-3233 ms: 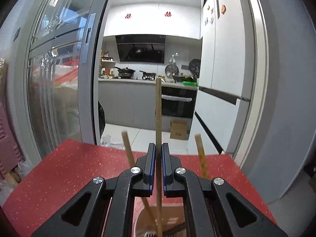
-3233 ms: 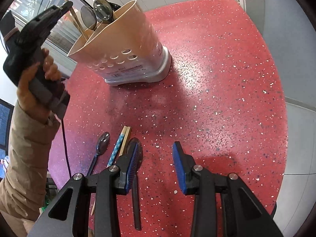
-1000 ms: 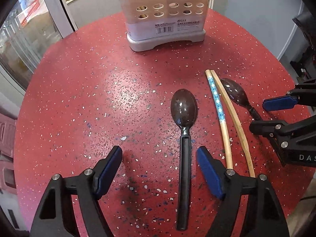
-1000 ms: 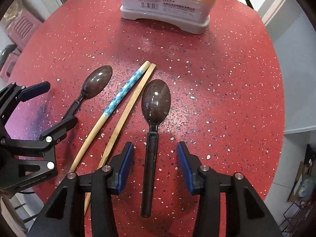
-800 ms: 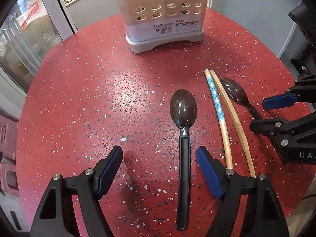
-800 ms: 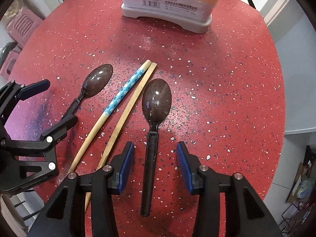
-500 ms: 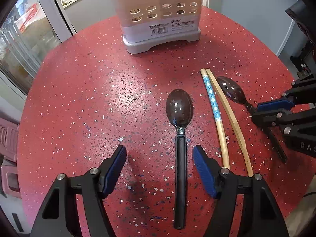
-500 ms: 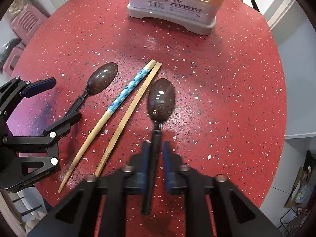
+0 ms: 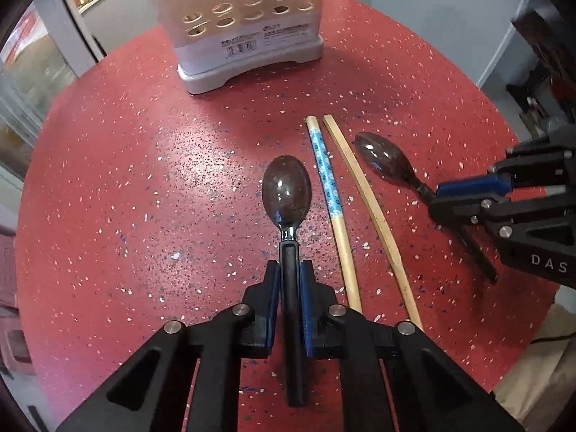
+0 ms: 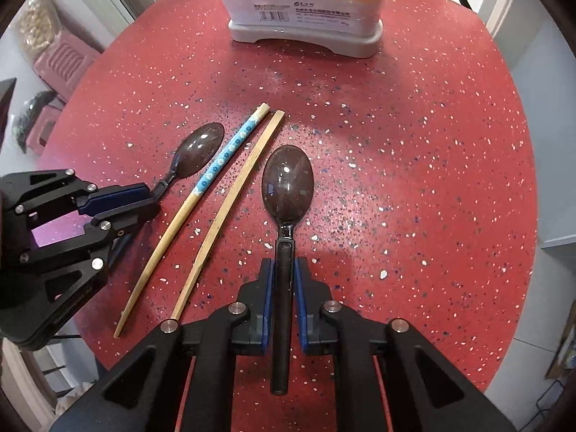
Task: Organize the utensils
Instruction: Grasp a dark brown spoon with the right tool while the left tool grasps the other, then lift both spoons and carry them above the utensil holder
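Nothing on the red table (image 9: 108, 187) is put away yet: two spoons and two chopsticks lie out in front of the utensil holder (image 9: 244, 36), which stands at the far edge. My left tongs (image 9: 288, 284) are closing on the handle of the left spoon (image 9: 286, 187), pads against it. My right tongs (image 10: 284, 280) are clamped on the handle of the right spoon (image 10: 288, 183). Between the spoons lie the blue-patterned chopstick (image 9: 325, 169) and the plain chopstick (image 9: 363, 194), both untouched.
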Demonstrator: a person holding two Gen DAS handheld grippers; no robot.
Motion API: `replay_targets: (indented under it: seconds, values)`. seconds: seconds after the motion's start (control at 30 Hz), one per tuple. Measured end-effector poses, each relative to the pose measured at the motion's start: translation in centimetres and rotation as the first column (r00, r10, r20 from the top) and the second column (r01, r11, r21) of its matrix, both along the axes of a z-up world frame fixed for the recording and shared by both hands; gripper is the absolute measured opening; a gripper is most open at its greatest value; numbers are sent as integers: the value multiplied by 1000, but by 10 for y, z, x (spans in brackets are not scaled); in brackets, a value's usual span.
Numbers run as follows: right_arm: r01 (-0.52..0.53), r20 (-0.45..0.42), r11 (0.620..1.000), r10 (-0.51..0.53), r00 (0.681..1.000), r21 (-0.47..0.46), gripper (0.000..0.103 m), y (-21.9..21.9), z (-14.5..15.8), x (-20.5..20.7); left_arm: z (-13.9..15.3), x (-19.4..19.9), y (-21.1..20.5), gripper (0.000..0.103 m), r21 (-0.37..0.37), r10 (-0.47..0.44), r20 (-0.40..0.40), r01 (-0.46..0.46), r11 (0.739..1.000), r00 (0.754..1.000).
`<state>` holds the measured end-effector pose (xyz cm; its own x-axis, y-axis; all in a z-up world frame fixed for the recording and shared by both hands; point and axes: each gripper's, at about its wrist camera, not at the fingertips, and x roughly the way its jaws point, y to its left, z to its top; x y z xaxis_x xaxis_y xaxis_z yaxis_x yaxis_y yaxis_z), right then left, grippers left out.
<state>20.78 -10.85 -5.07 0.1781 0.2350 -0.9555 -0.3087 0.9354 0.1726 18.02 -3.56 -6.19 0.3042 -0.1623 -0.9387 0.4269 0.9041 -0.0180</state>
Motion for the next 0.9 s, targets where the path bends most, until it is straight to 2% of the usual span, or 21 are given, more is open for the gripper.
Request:
replay_targets:
  seconds: [0.23, 0.5, 0.63, 0.9]
  values:
    - [25, 4, 992, -25, 1000, 123, 12, -29, 5, -1, 13, -18, 24, 39, -119, 118, 34, -113, 986, 992]
    - [43, 38, 965, -55, 998, 260, 12, -58, 21, -5, 52, -42, 52, 39, -269, 229, 122, -190, 944, 966]
    - [26, 103, 946, -63, 993, 323, 12, -61, 46, -6, 80, -50, 61, 39, -326, 258, 181, -190, 926, 949]
    - [1, 242, 911, -111, 964, 412, 12, -79, 106, 2, 141, -47, 80, 39, -428, 353, 288, -209, 879, 890]
